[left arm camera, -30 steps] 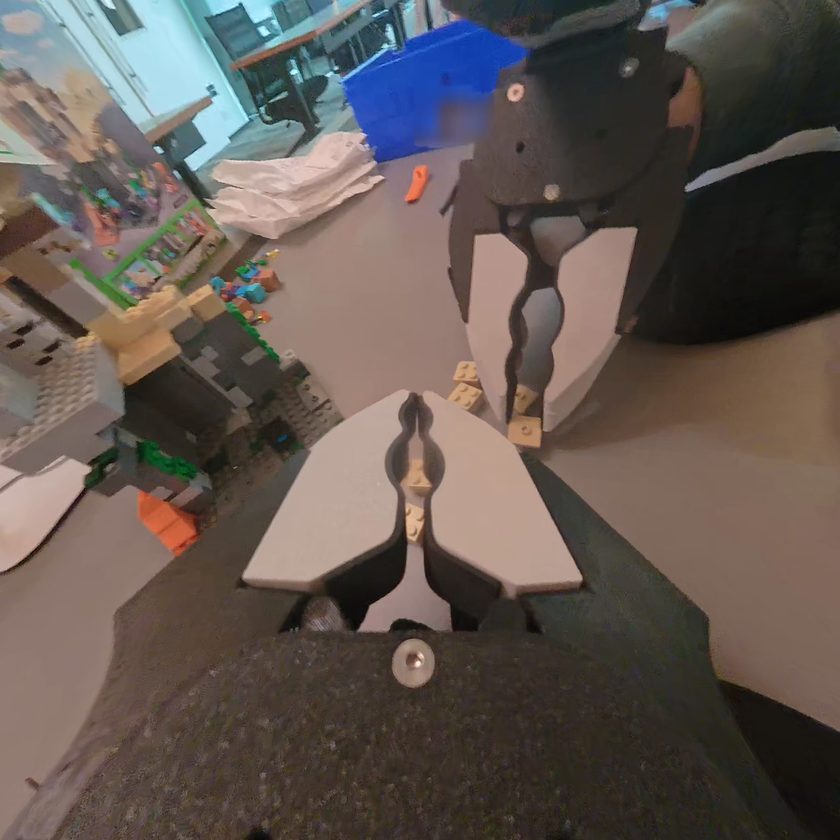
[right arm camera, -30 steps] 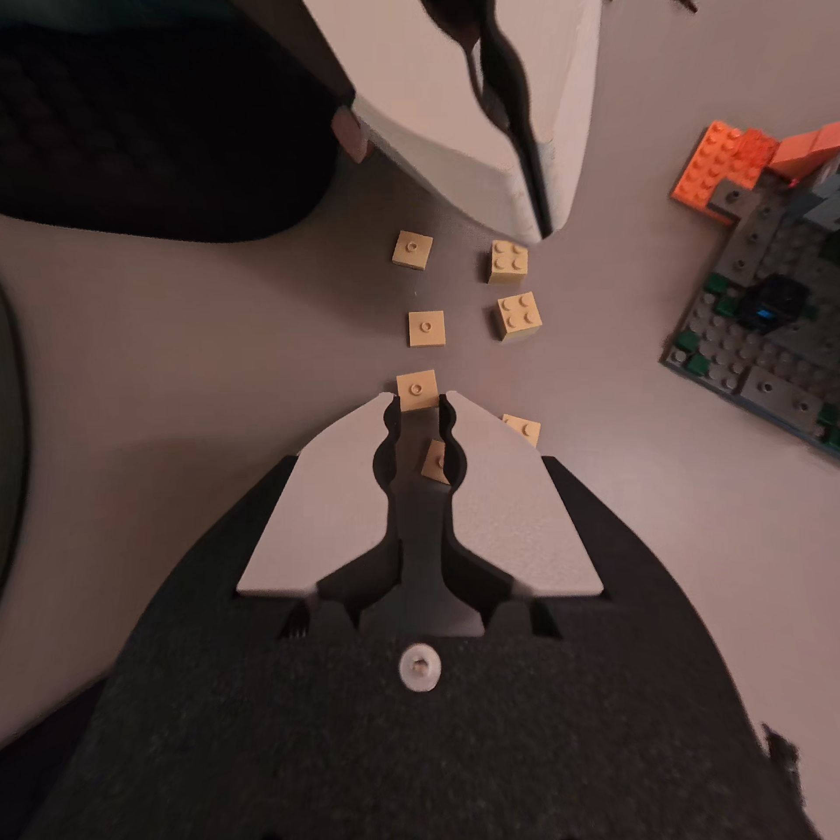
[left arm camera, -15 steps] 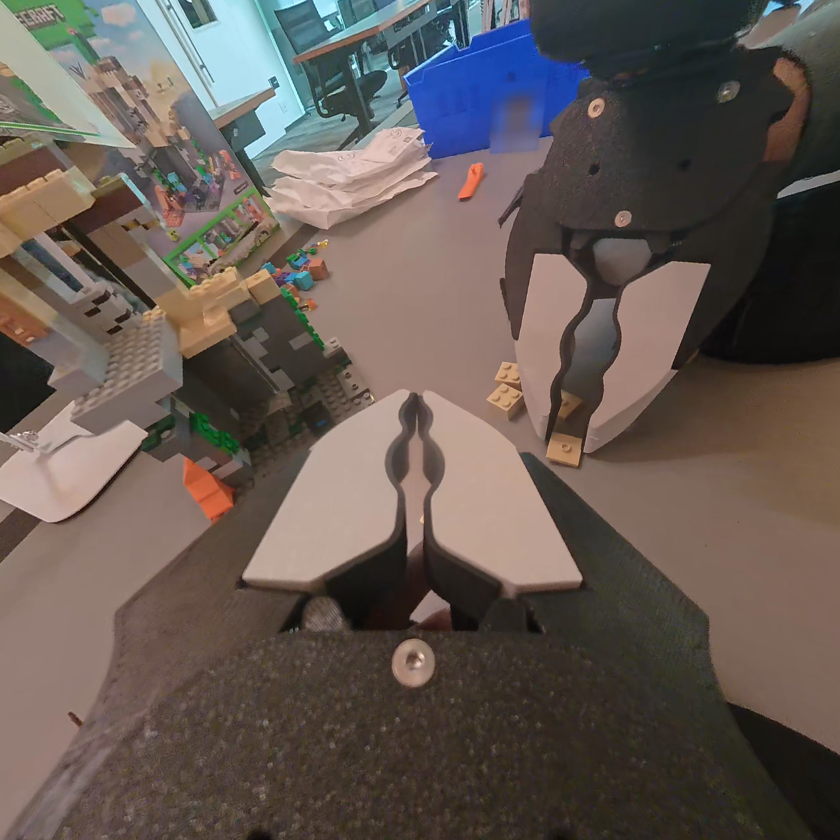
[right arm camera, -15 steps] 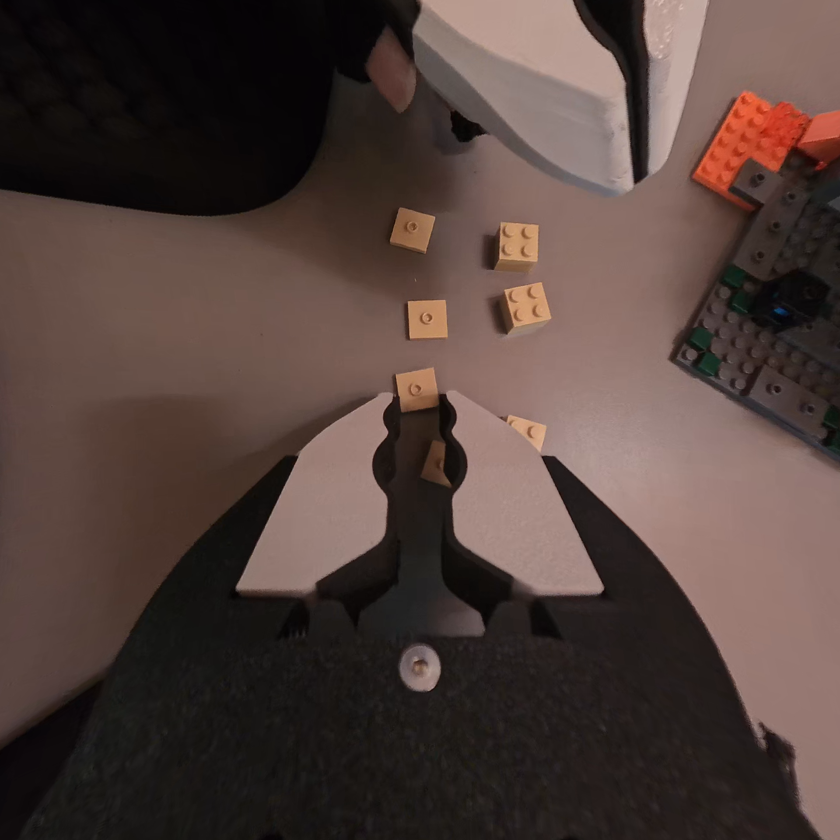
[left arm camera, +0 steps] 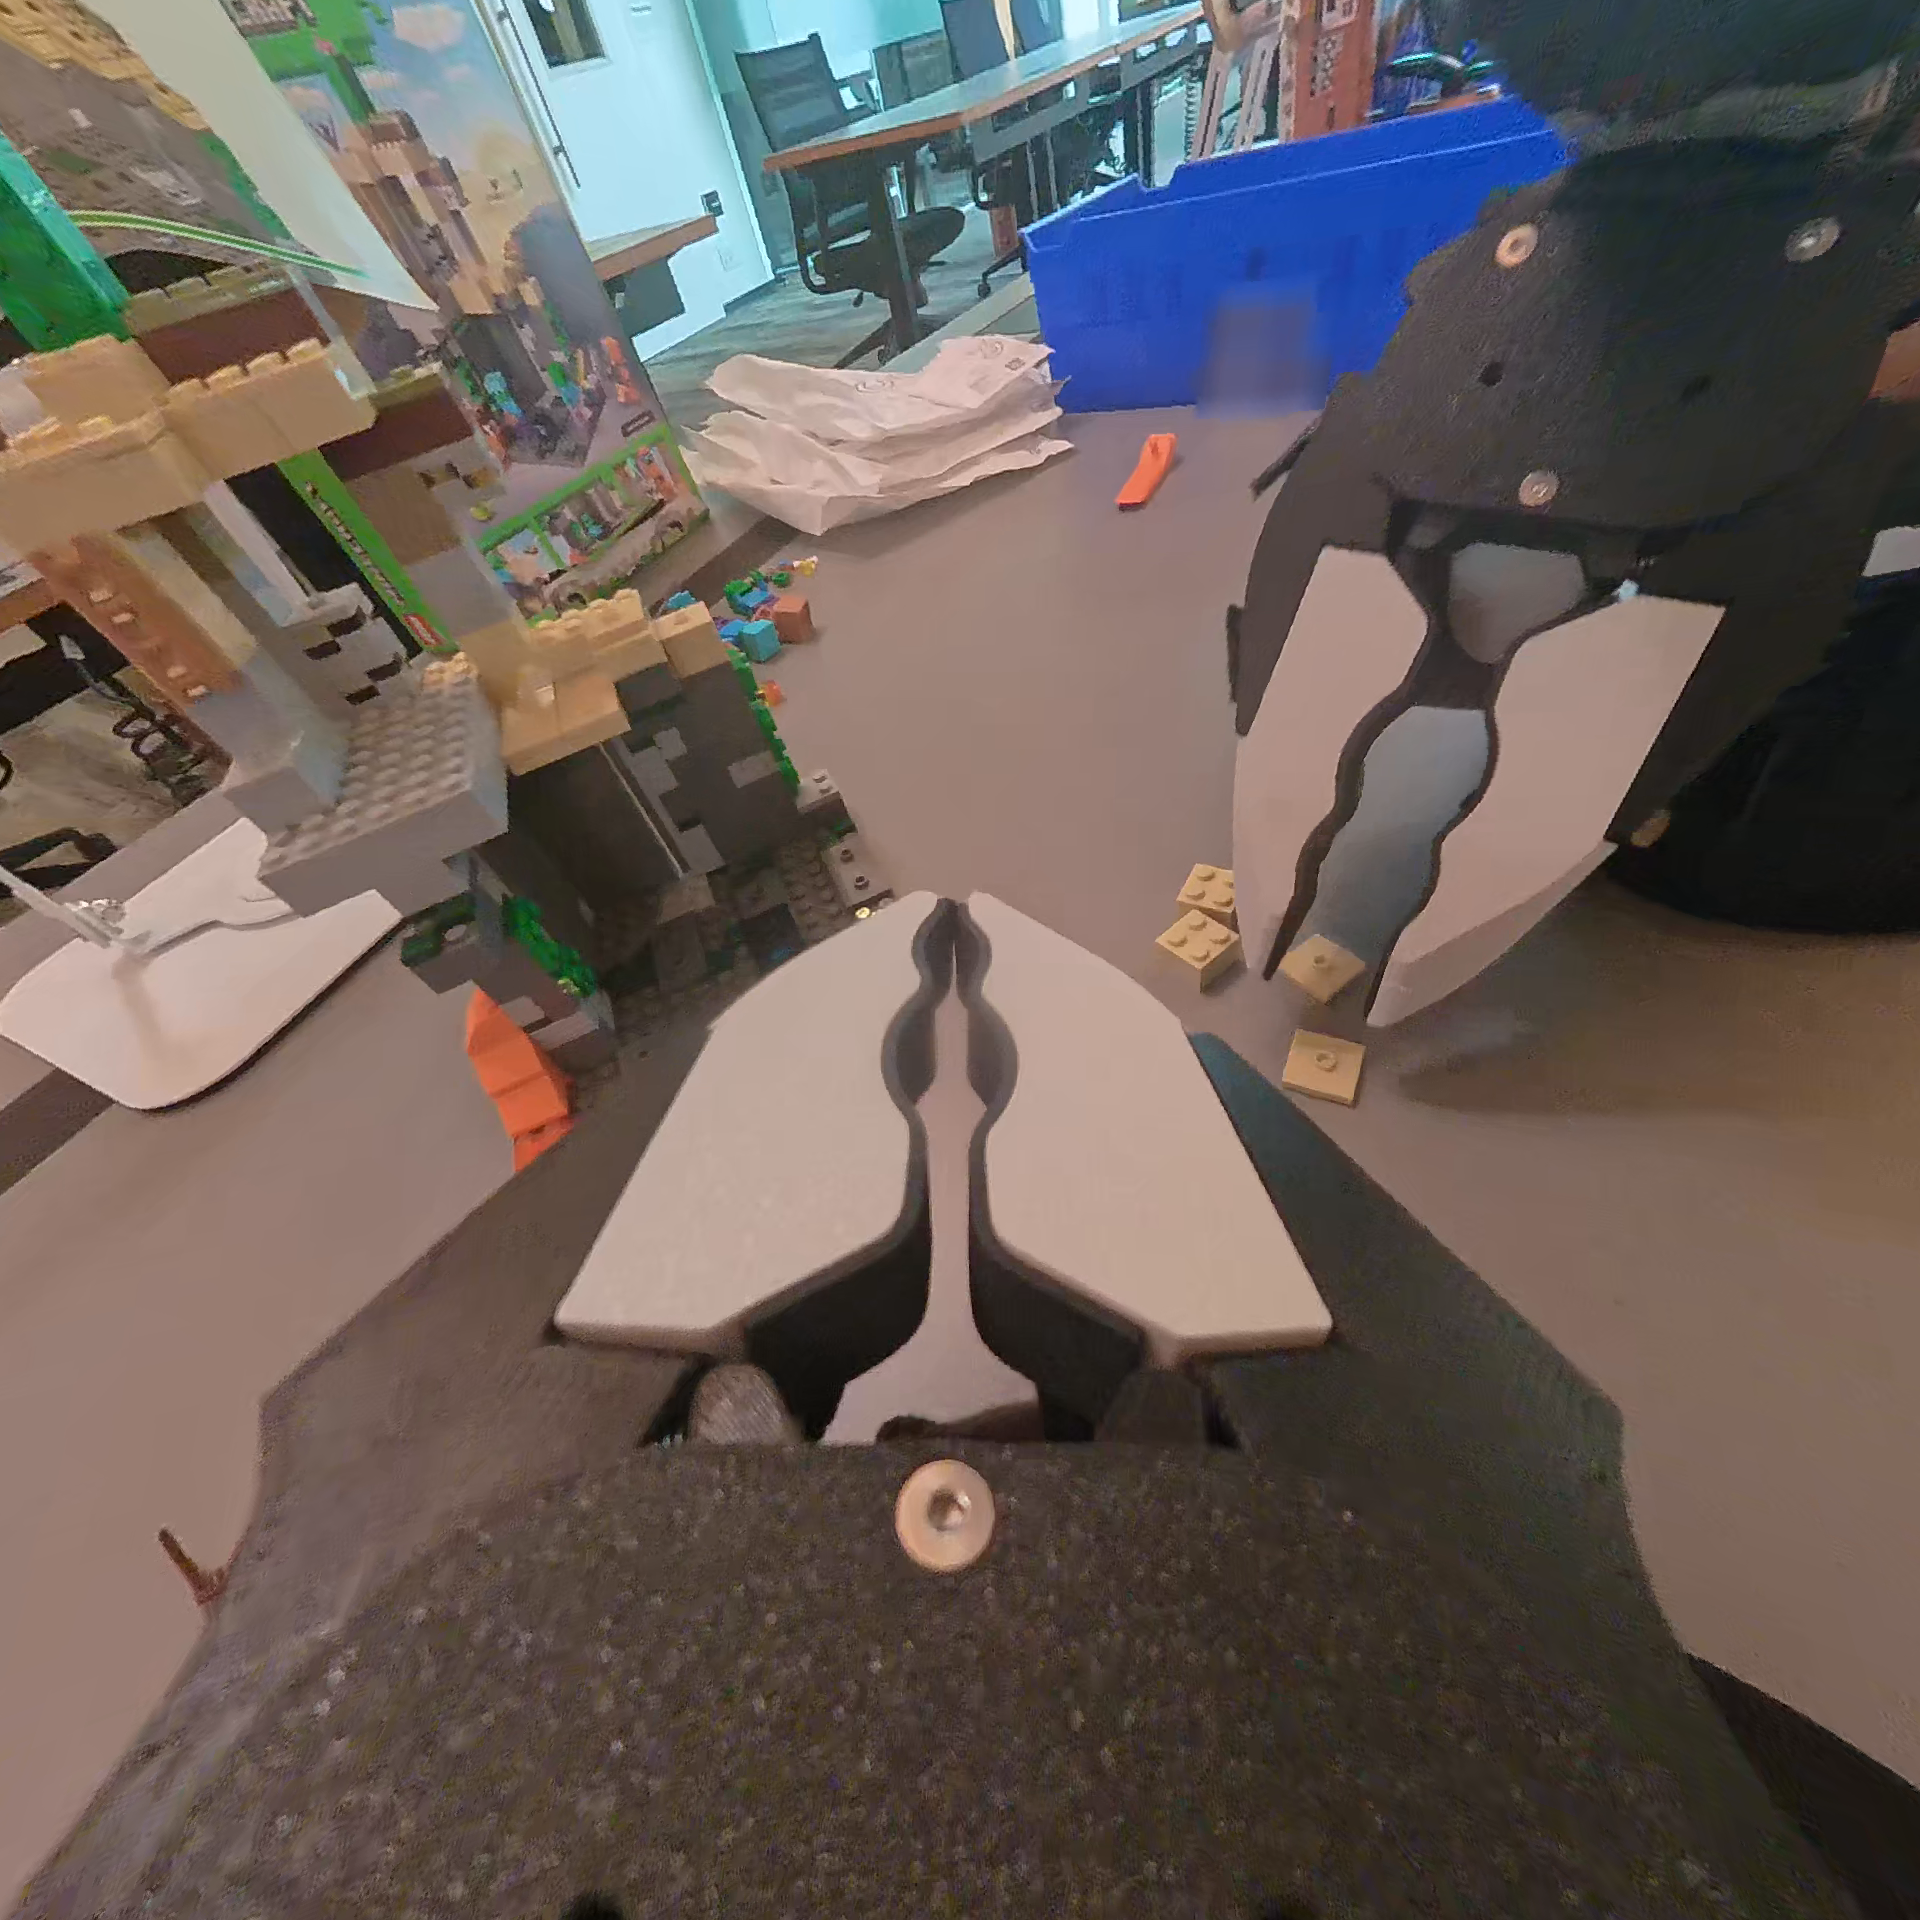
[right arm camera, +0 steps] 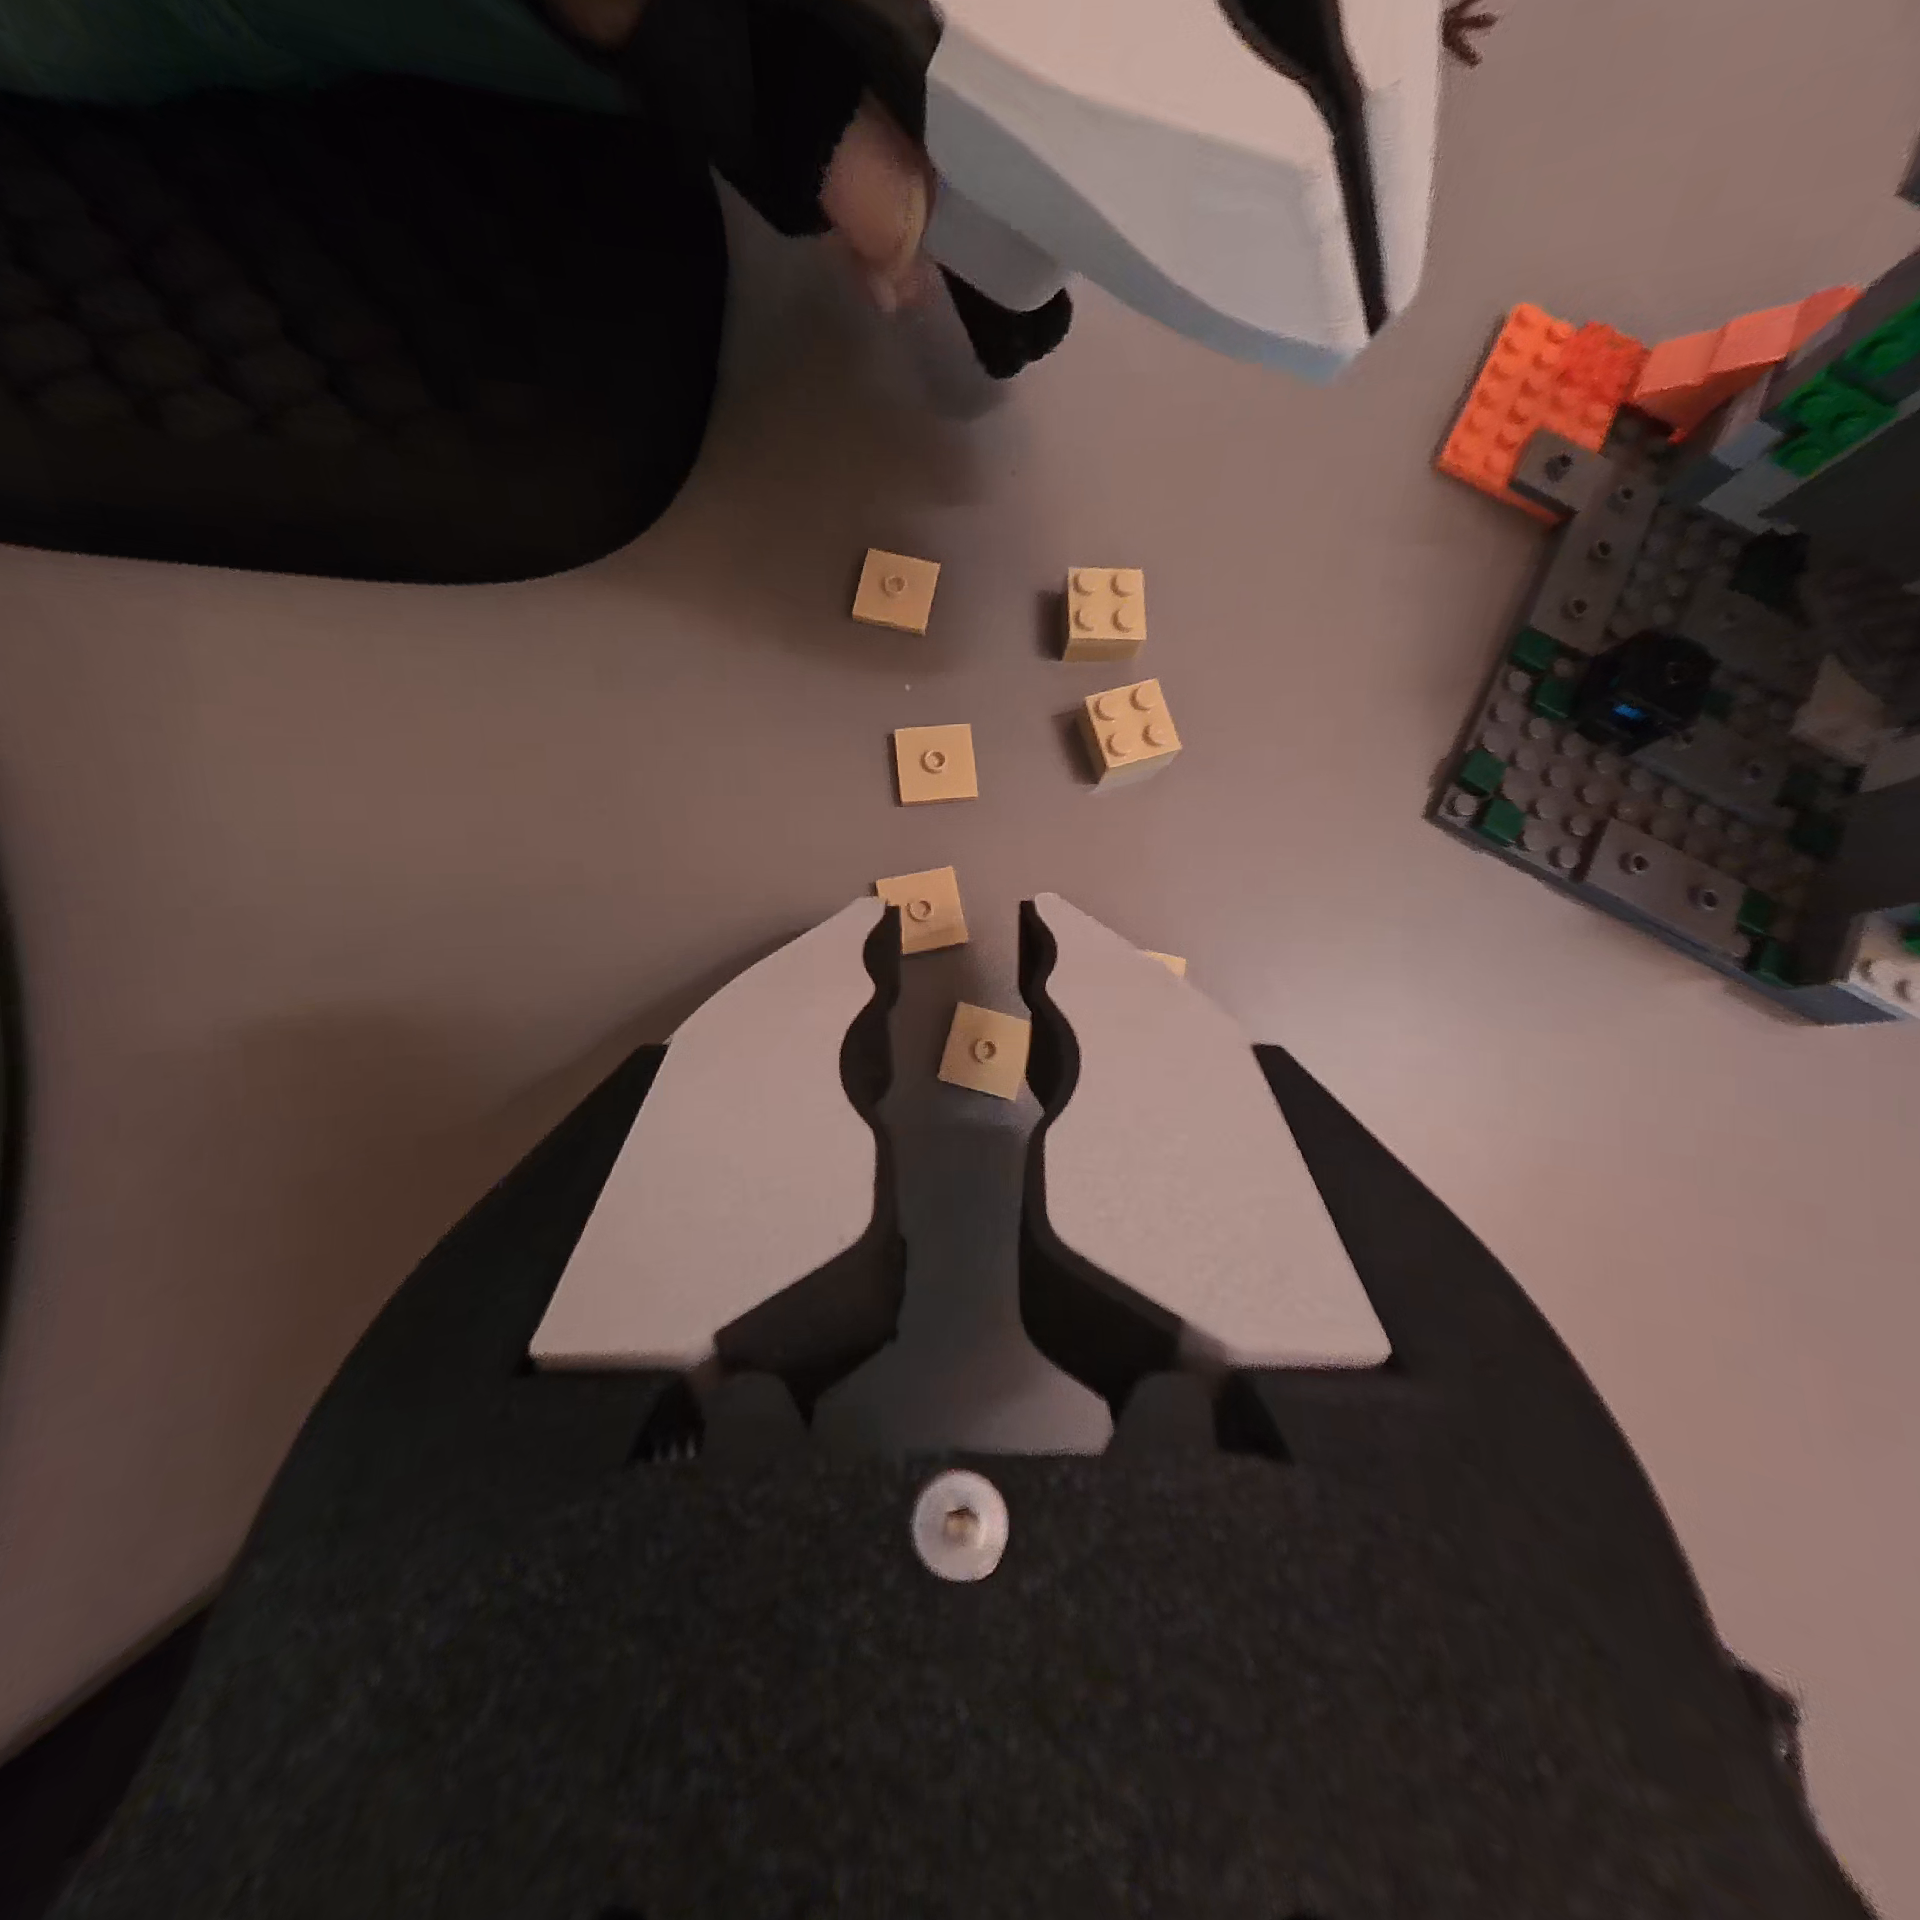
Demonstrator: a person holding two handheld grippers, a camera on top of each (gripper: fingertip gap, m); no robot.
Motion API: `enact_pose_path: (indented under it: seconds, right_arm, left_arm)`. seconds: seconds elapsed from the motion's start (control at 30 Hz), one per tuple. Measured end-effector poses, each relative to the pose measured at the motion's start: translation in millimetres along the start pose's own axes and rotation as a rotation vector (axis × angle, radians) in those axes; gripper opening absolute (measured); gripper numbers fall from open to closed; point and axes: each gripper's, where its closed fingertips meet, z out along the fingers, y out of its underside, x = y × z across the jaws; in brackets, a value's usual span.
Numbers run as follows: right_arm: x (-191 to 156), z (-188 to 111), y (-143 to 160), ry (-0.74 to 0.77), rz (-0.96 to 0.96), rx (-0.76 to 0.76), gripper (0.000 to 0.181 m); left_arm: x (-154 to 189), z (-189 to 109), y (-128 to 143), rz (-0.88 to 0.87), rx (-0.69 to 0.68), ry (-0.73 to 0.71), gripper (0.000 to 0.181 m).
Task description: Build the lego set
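On the grey table (right arm camera: 1455, 1247), between the person's dark sleeve and the half-built lego model (left arm camera: 623, 748), lies a loose scatter of tan pieces: two studded bricks and several flat single-stud tiles. Right gripper (right arm camera: 951, 909) now stands spread, jaws apart, pointing down over the scatter; a second ago they were narrow with a tan tile (right arm camera: 985, 1049) tipped on edge between them. That tile now lies flat on the table in the gap, touching neither finger as far as can be told, so the pinch appears to have been let go or lost. A second tile (right arm camera: 920, 909) sits at the left fingertip, half hidden. Left gripper (left arm camera: 948, 914) is pressed together, nothing visible between its jaws, and has lifted and swung away from the tan pieces toward the model; the bricks that showed through its gap earlier are gone from view. Judgement: no piece is in hand, so the pick needs redoing before anything goes onto the build. Thin tiles lying flat will likely be awkward to grip.
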Motion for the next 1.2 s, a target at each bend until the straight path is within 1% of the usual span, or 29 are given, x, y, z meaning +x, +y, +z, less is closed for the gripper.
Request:
enact_pose_path:
  seconds: [0.17, 0.33, 0.43, 0.7, 0.87, 1.07, 1.13, 1.2]
  right_arm:
    - [5.8, -14.6, -0.4, 0.039, 0.058, 0.080, 0.022]
    - [11.3, -30.8, -2.2, 0.085, 0.126, 0.190, 0.023]
    - [10.7, -31.8, -3.5, 0.085, 0.156, 0.247, 0.022]
    - [8.0, -23.3, -2.9, 0.093, 0.139, 0.244, 0.021]
    - [12.5, -27.5, -6.0, 0.124, 0.149, 0.279, 0.020]
    - [18.2, -30.0, -2.1, 0.137, 0.194, 0.275, 0.021]
    - [22.7, -31.1, 1.5, 0.156, 0.198, 0.257, 0.022]
    - [29.3, -34.0, 7.4, 0.183, 0.191, 0.225, 0.024]
  left_arm:
    - [-5.2, -0.8, 0.9, 0.018, -0.006, -0.048, 0.000]
    - [-5.7, 0.4, 1.0, 0.007, 0.005, -0.048, 0.000]
    - [-5.0, 1.1, -0.9, 0.003, 0.022, -0.045, 0.000]
    - [-7.3, -2.0, -2.3, 0.015, 0.014, -0.064, 0.000]
    - [-9.9, -4.4, -4.2, 0.011, 0.010, -0.083, 0.000]
    - [-9.2, -2.1, 1.9, 0.022, -0.052, -0.102, 0.000]
    - [-8.7, -0.5, 6.8, 0.028, -0.084, -0.104, 0.000]
    - [-7.8, 0.2, 7.8, 0.028, -0.085, -0.102, 0.000]
